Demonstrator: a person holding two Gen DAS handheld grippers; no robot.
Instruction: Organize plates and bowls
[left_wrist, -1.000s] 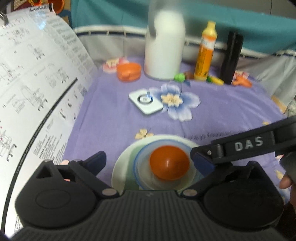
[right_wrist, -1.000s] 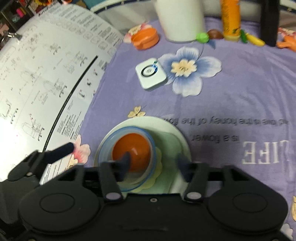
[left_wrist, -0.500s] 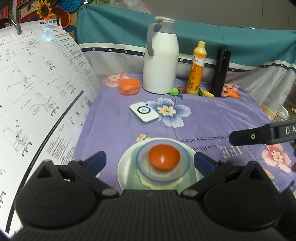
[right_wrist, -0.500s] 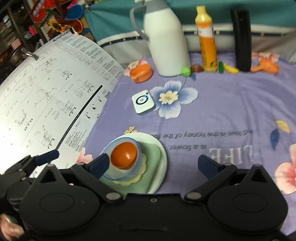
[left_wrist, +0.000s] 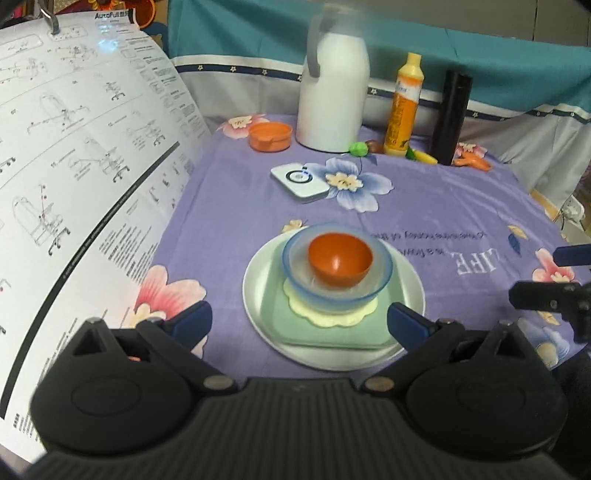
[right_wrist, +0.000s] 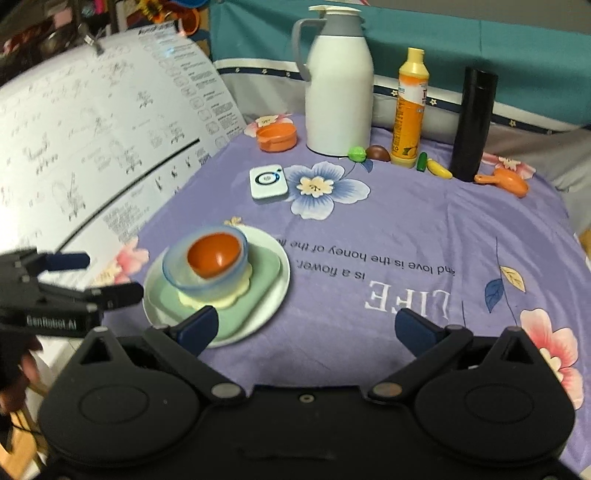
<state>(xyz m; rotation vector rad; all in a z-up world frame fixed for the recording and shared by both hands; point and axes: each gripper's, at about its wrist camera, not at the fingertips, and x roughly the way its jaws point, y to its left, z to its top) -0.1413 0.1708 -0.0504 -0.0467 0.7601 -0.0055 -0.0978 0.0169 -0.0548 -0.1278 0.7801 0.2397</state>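
The stacking step looks finished: the orange bowl (left_wrist: 340, 264) is sitting inside the blue bowl (left_wrist: 338, 280) on the white plate (left_wrist: 258, 295), on the desk. Both tools are standing spread and empty, the left tool (left_wrist: 299, 317) and the right tool (right_wrist: 304, 326). Next, they only need to keep clear of the stack.

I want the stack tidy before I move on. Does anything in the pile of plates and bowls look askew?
Slightly. The blue bowl with the orange bowl inside sits off-centre on the white plate, toward its left side in the right wrist view. Nothing looks spilled or broken.
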